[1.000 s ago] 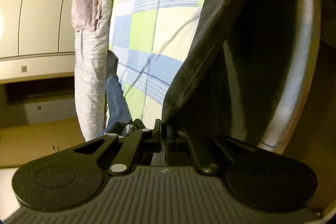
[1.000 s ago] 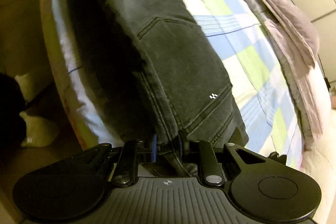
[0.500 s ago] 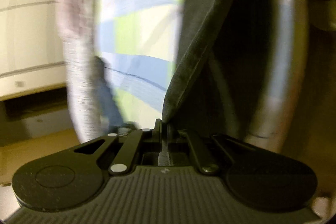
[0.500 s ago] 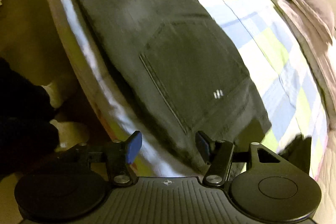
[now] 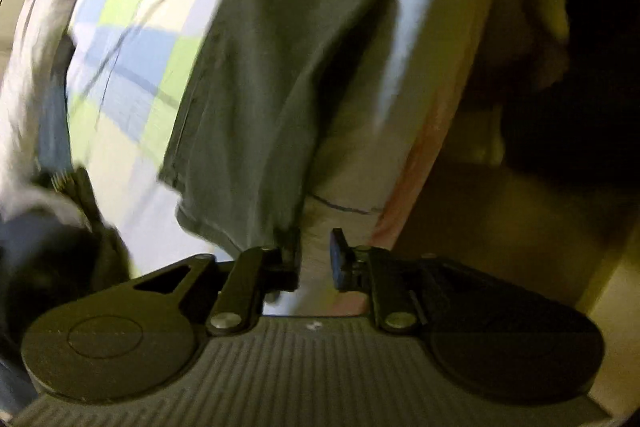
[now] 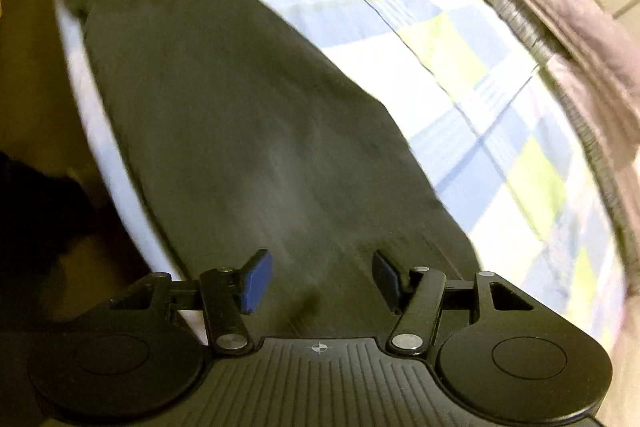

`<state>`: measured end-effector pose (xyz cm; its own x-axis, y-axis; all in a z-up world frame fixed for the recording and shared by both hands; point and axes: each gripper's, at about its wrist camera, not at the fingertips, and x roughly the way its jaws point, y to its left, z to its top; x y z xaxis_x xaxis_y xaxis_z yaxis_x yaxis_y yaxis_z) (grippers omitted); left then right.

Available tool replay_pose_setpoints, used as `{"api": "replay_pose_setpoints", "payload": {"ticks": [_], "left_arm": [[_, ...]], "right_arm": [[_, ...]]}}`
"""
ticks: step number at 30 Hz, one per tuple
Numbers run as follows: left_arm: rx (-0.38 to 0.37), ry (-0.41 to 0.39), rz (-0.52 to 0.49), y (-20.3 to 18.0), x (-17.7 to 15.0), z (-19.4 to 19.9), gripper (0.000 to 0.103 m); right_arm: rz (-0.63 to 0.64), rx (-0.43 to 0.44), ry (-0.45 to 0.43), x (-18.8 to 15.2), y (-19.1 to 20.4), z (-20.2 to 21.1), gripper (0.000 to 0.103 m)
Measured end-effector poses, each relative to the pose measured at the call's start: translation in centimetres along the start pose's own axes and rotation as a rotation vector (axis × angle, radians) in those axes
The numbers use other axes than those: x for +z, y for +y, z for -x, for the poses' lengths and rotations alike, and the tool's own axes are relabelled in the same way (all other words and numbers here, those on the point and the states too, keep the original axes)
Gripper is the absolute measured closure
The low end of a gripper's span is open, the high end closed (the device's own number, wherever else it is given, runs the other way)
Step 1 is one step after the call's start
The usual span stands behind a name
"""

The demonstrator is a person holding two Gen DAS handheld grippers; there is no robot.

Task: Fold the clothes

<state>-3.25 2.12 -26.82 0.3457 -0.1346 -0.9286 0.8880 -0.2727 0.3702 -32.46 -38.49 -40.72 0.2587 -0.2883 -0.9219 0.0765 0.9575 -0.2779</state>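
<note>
Dark trousers lie flat along the bed edge. Right gripper: jaws apart, empty, above the fabric. Left gripper: jaws just opened, nothing between them.

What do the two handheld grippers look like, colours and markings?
Both are matte black: the left gripper and right gripper have ribbed bodies, round discs either side, silver pivot screws and a small crosshair mark. The right one's pads are clearly blue.
</note>
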Motion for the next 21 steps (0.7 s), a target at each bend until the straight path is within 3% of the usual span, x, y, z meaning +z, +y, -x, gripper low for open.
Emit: {"api": "replay_pose_setpoints", "payload": {"ticks": [2,5,9,11,14,15,16,17,19,21], "left_arm": [[-0.058,-0.053,0.149,2.8,-1.6,0.6,0.069],[-0.097,-0.116,0.346,7.8,-3.4,0.1,0.068],[-0.131,-0.141,0.584,14.1,-3.6,-4.1,0.064],[-0.200,-0.107,0.678,16.4,-3.2,-7.3,0.062],[-0.247,-0.089,0.647,16.8,-2.5,-10.0,0.063],[-0.263,-0.083,0.636,16.9,-2.2,-10.9,0.073],[-0.252,-0.092,0.613,16.9,-2.1,-10.6,0.077],[-0.240,-0.102,0.589,16.9,-1.9,-10.3,0.090],[-0.180,-0.161,0.569,17.4,-1.7,-8.2,0.094],[-0.070,-0.241,0.564,18.6,-1.5,-5.9,0.094]], "right_arm": [[-0.035,0.037,0.006,3.1,1.3,-0.9,0.044],[-0.053,0.085,0.002,8.0,3.4,-2.3,0.044],[0.011,0.112,-0.011,12.7,4.9,-4.5,0.044],[0.032,0.111,-0.012,14.7,5.1,-5.5,0.044],[0.039,0.092,-0.005,16.3,4.1,-6.9,0.044],[0.053,0.081,0.004,16.6,3.5,-7.5,0.044],[0.068,0.071,0.013,16.9,2.9,-8.1,0.044],[0.082,0.062,0.025,17.1,2.4,-8.7,0.044],[0.097,0.059,0.074,16.9,1.0,-10.4,0.044],[0.090,0.053,0.114,16.4,-0.3,-11.6,0.044]]}}
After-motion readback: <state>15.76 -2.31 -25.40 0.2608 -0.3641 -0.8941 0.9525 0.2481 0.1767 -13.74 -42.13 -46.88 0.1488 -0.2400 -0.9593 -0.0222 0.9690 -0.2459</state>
